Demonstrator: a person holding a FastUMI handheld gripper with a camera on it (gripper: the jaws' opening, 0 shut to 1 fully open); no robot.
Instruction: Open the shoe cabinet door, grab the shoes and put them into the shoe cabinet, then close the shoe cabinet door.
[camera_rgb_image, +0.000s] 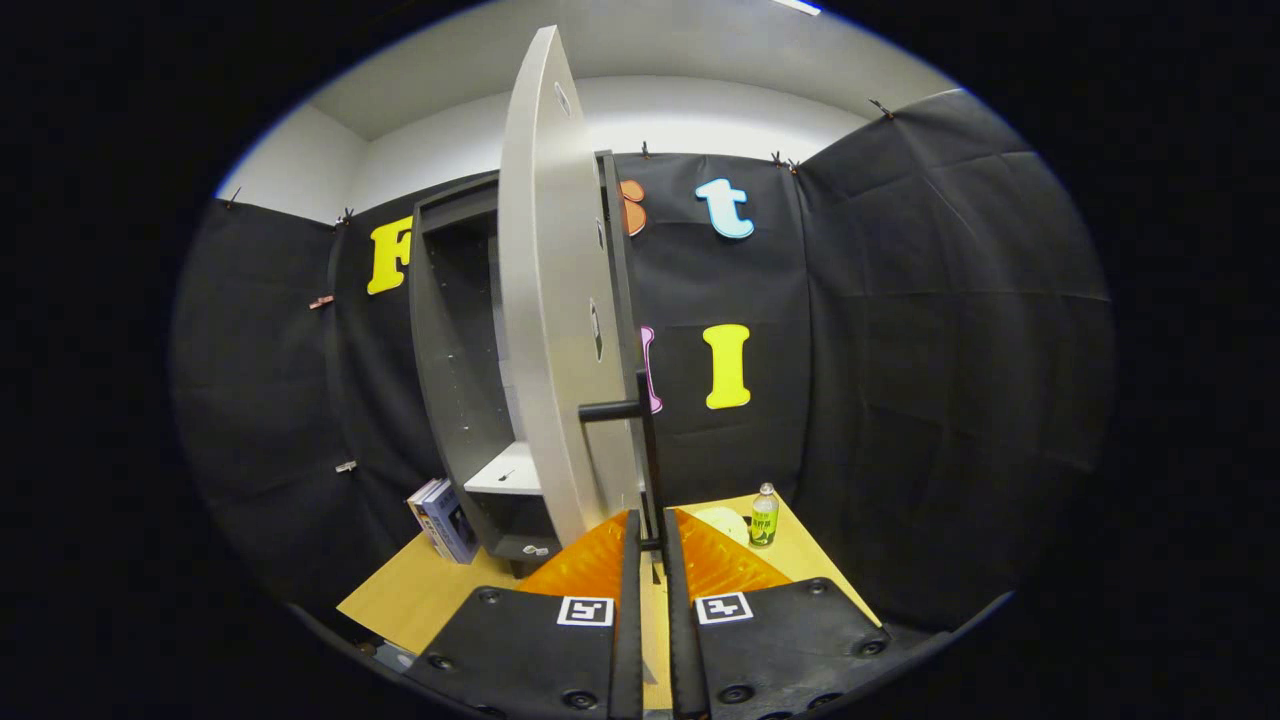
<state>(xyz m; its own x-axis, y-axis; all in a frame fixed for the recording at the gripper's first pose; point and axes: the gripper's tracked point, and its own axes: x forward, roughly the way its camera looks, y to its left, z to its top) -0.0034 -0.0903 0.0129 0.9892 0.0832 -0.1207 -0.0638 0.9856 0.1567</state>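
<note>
The tool (648, 535) is sitting low over the bench (420, 590), and its two fingers are nearly together. They are squeezing the thin dark handle (645, 440) of the cabinet door from both sides, near the bottom end of the bar. The handle is standing up straight between the fingertips, with a short arm joining it to the door. The door (555, 300) is pale and tall, and it is hanging partly open, with its edge turned toward the tool. Behind it, the shoe cabinet (450, 340) is dark and is showing its open inside, with a light shelf (508, 468) low down. Some books (442, 520) are leaning just beside the cabinet on its left. To the right of the fingers, a small bottle (764, 516) is standing upright on the bench, and a pale round thing (725, 522) is lying right next to it.
</note>
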